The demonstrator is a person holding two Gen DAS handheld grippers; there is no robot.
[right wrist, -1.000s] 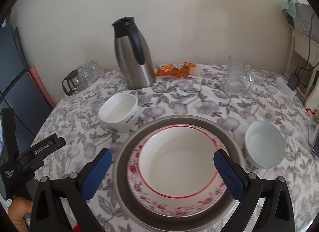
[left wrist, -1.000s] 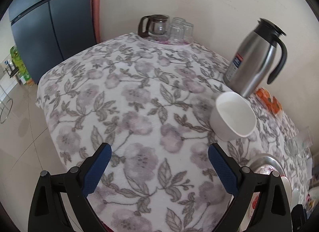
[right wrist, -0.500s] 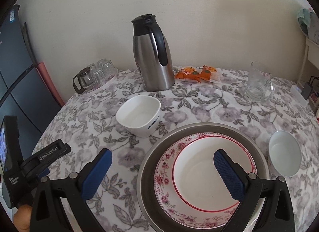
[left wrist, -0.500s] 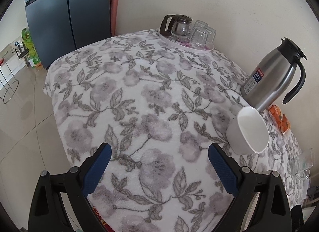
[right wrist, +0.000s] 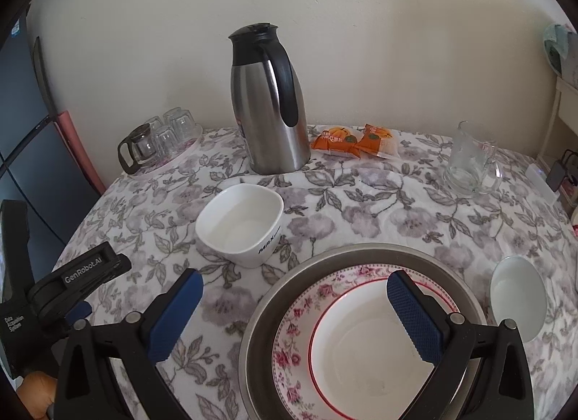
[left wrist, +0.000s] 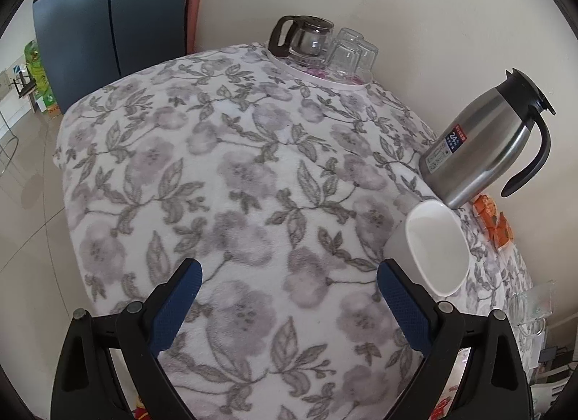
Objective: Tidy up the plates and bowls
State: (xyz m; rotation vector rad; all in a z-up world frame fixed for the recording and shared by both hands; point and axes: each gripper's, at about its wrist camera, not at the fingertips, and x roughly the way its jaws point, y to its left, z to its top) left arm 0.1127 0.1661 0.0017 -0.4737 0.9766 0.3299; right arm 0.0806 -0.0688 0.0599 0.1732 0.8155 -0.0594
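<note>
With both the left gripper (left wrist: 287, 291) and right gripper (right wrist: 294, 302) spread wide and empty, the square white bowl (right wrist: 240, 225) on the table (right wrist: 379, 210) near the steel thermos jug (right wrist: 269, 102) could skid on the cloth if clipped.

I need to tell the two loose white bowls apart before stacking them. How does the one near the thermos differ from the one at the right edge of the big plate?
The square bowl has rounded corners, tall walls and dark lettering on its side; the round bowl is circular, shallower and shows no print. The square bowl sits left of the metal plate, in front of the thermos; the round bowl sits right of it. Both are white, upright, empty and ungripped.
</note>
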